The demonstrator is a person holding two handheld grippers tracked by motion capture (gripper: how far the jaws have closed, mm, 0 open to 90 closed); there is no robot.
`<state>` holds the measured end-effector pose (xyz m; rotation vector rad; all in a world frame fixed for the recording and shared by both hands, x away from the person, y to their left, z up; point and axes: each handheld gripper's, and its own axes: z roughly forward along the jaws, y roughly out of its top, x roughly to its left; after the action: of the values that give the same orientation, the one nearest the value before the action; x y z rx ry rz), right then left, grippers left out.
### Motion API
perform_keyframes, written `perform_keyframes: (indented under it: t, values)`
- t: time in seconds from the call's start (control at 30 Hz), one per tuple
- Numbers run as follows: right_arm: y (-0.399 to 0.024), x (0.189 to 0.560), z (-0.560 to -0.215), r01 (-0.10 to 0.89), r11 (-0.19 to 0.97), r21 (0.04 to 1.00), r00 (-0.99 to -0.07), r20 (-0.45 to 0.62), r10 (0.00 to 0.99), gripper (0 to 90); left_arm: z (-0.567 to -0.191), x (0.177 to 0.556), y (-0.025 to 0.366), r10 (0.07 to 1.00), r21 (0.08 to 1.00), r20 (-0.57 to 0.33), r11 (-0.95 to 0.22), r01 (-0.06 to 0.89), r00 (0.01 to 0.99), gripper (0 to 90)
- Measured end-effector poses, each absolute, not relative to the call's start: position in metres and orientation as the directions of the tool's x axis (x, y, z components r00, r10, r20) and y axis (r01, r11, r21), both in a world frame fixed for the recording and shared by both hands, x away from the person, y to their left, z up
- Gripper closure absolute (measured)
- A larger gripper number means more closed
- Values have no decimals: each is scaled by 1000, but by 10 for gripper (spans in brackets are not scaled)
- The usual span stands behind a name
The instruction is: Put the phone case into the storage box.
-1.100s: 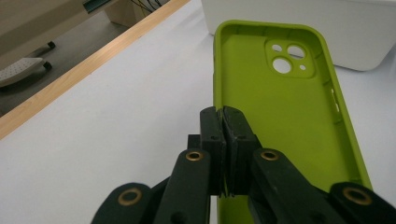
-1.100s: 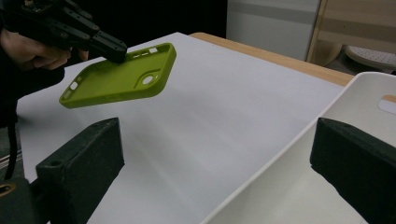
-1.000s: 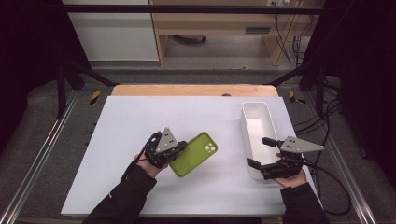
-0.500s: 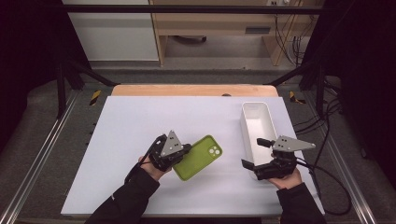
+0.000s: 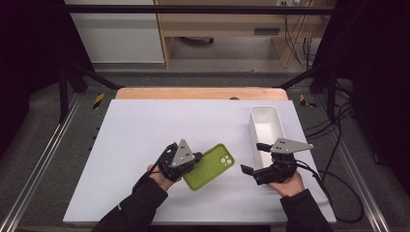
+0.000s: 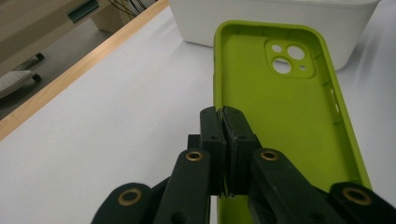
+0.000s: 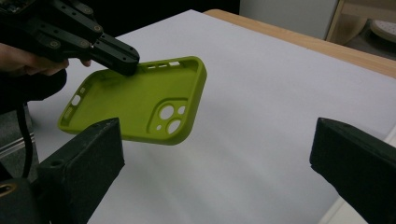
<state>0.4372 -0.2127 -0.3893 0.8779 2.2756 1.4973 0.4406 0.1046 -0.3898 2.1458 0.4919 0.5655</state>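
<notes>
Case [image 5: 210, 166], lifted off the bench [image 5: 145, 135], is pinched at its rim by the left gripper [image 6: 225, 122]; right gripper [image 7: 215, 154] gapes, likely next to take it

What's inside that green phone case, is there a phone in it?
No phone: the green phone case is empty, its bare inner face and camera cutouts showing. The left gripper pinches one side wall, hiding a bit of that edge.

Between the green phone case [image 5: 209, 166] and the right gripper [image 5: 254, 159] lies a bare strip of white table [image 5: 145, 121]. The white bin [image 5: 267, 126] blocks the right side; the case seems lifted, perhaps leaving room beneath.
</notes>
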Motion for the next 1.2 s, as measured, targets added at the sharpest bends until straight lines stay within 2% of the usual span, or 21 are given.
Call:
perform_keyframes:
  t: [0.53,1.2]
  values:
    - [-195,448,-383,364,331,870,-779,90,621,67,-388,435,101,508,808,241,-577,119,827,877]
    - [-169,469,-377,433,382,816,-793,144,592,179,-387,430,96,481,802,271,-592,81,834,877]
